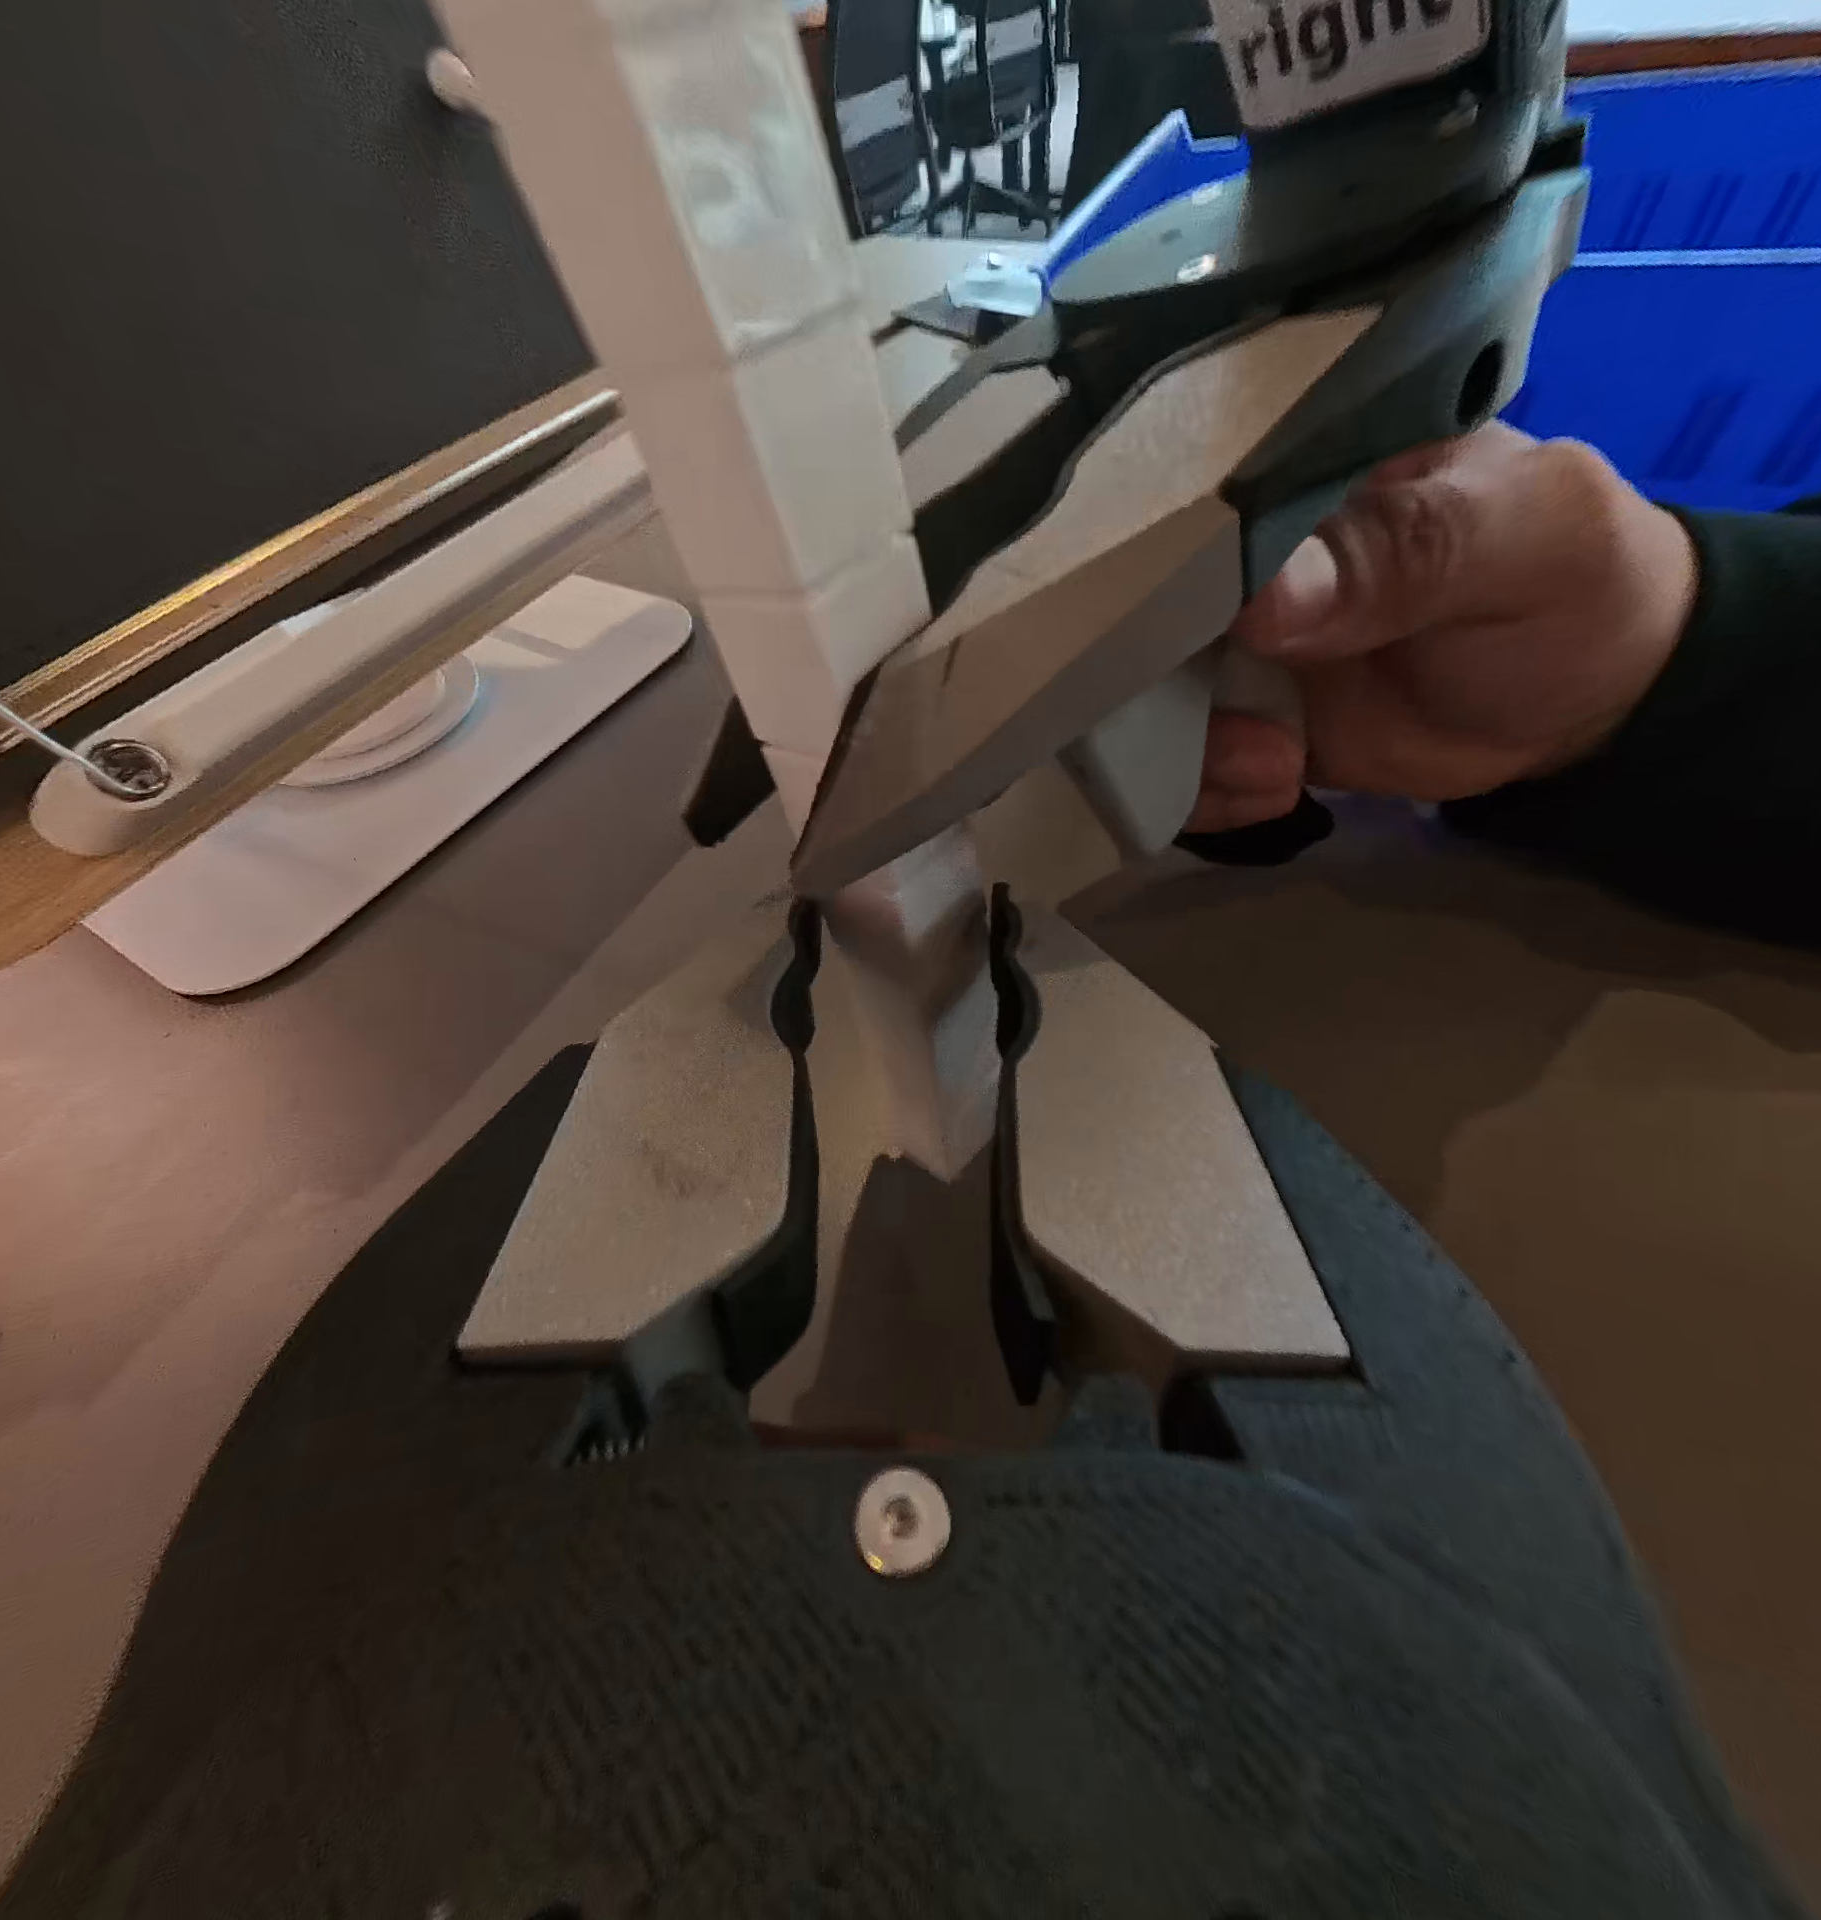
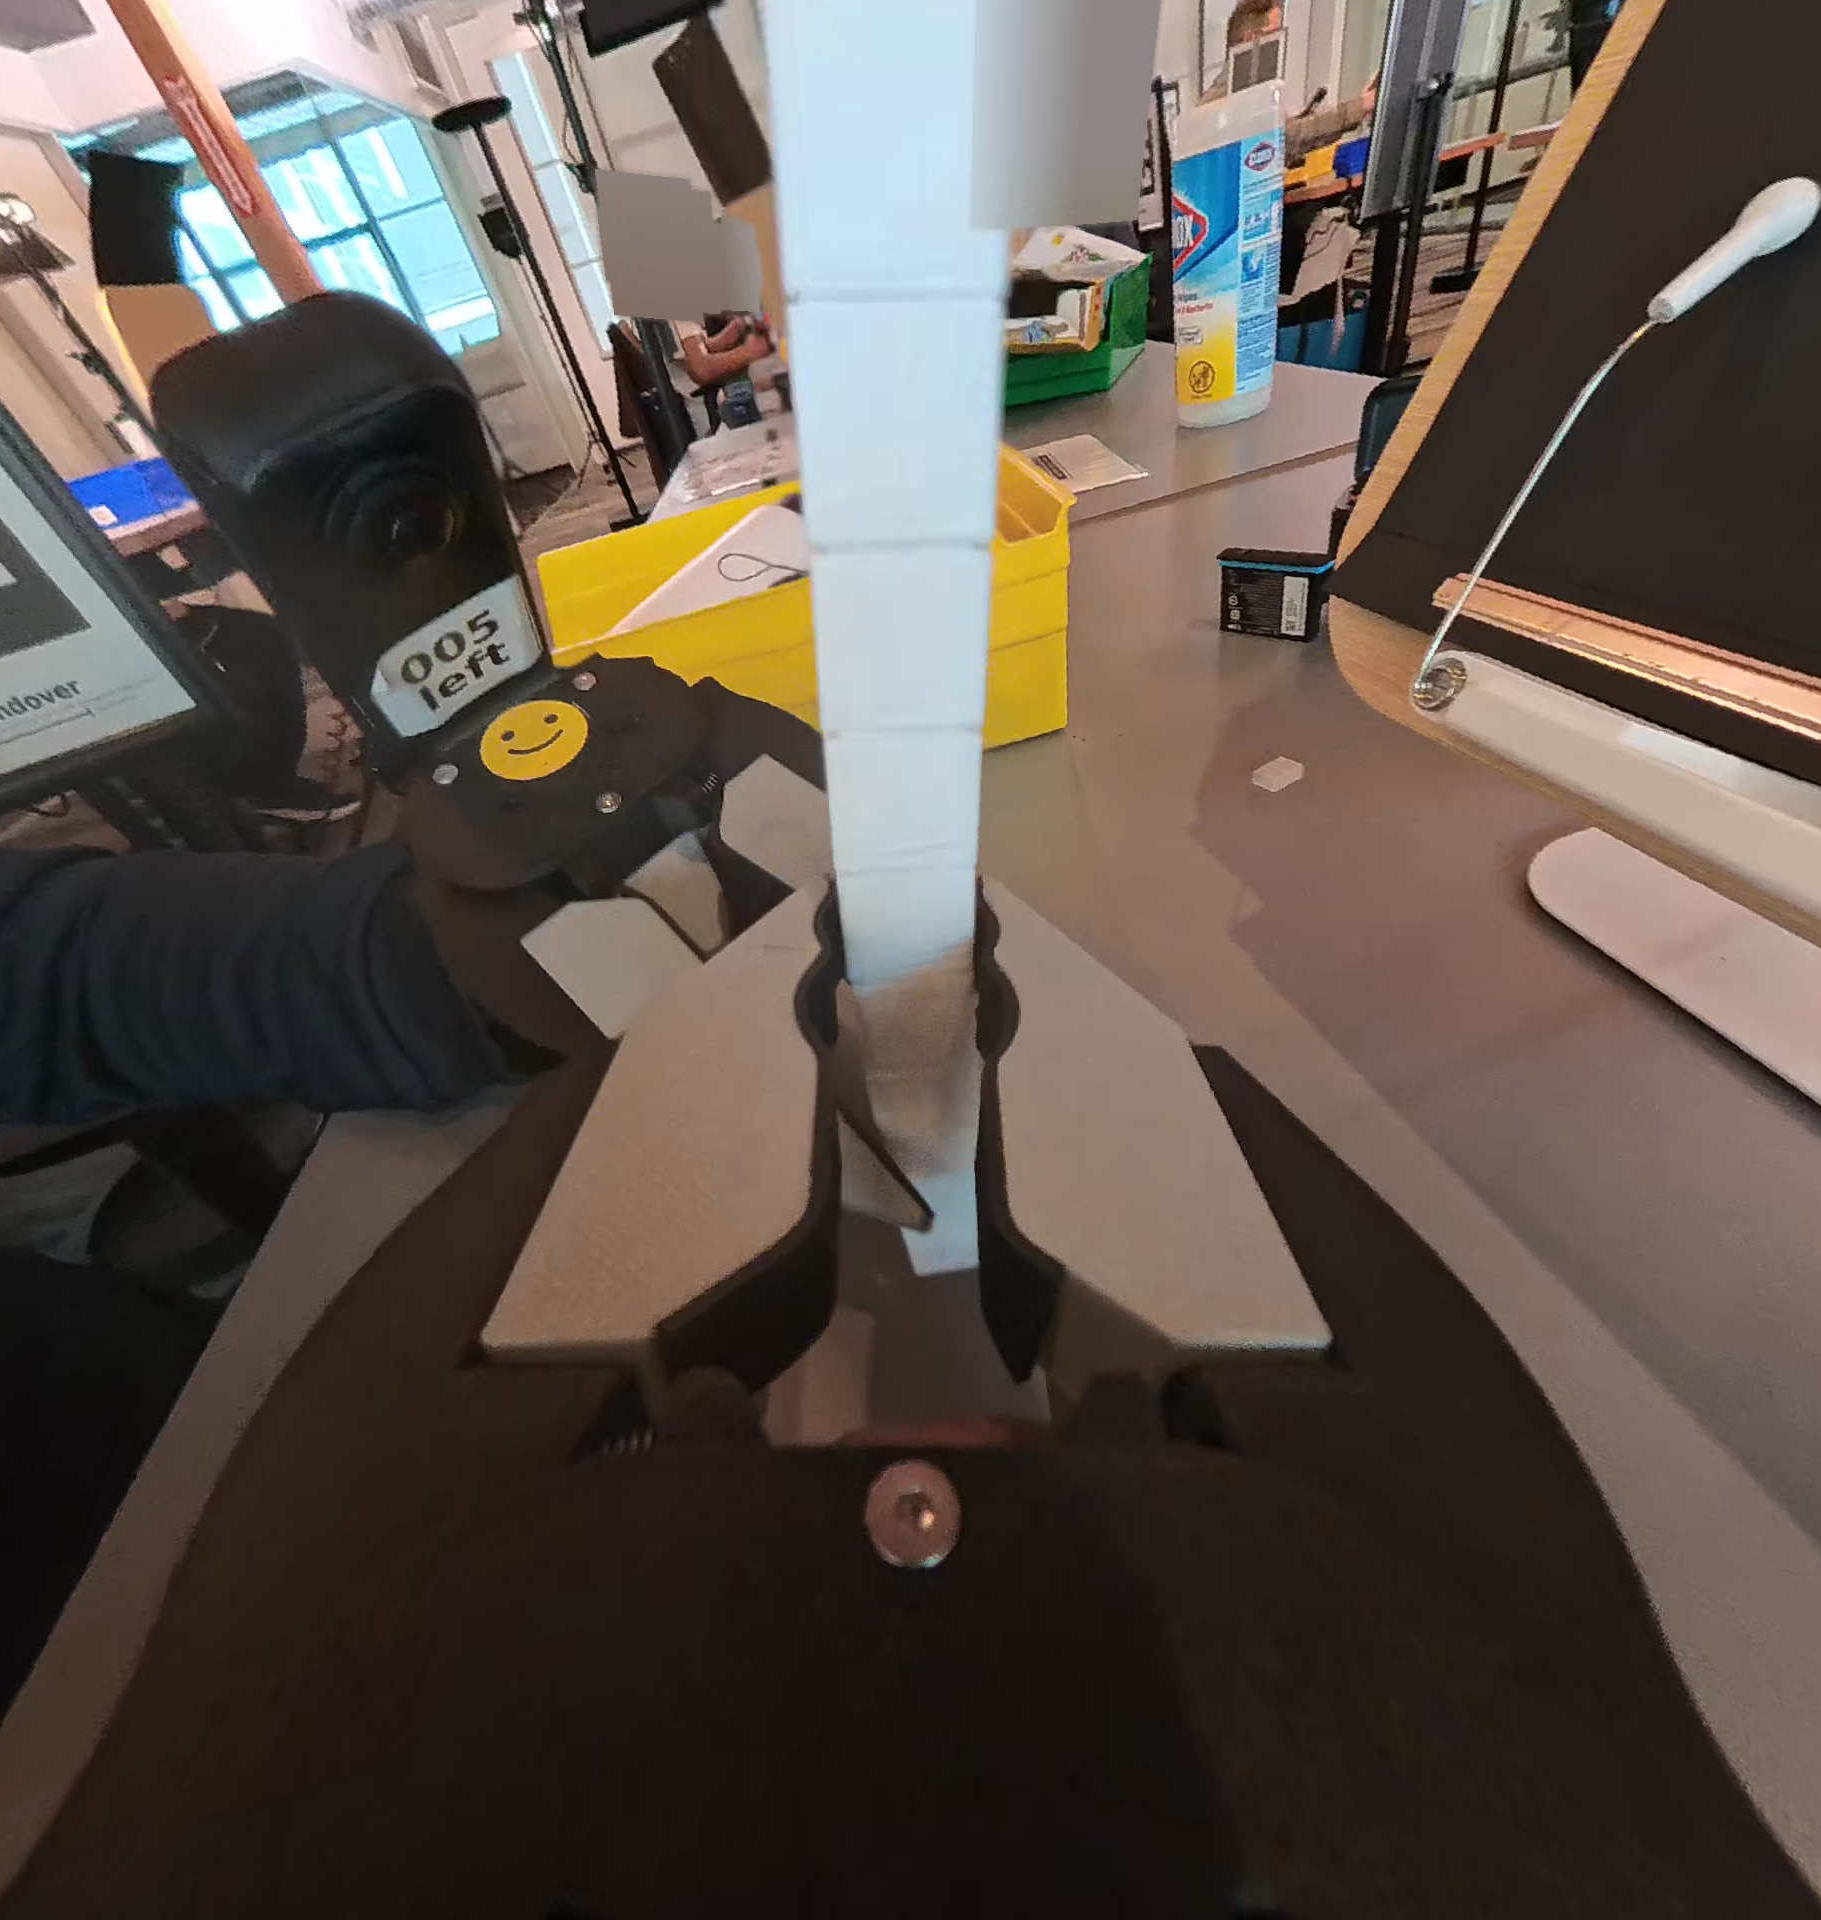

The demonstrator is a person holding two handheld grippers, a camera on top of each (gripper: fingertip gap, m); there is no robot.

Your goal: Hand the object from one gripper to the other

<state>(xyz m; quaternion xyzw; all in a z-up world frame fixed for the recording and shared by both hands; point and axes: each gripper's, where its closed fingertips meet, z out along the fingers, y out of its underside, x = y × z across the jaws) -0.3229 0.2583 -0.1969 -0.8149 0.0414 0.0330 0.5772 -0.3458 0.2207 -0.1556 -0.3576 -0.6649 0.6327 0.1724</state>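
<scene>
White segmented bar (image 2: 901, 582) stands upright above the table (image 2: 1301, 987), running toward 12 o'clock in the right wrist view. Right gripper (image 2: 906, 1049) is clamped on its lower end. Left gripper (image 1: 901, 997), arriving from 9 o'clock, brackets the bar's tip; whether it grips cannot be told. Judgement: handover is midway, with the receiving closure unconfirmed and release outstanding.

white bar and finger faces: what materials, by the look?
Bar: looks like matte white rigid plastic or foam; seams split it into square blocks; which one is unclear. Right gripper finger faces: pale grey, grainy matte, likely printed plastic or grip tape; black rubbery-looking pads line the inner edges.
</scene>
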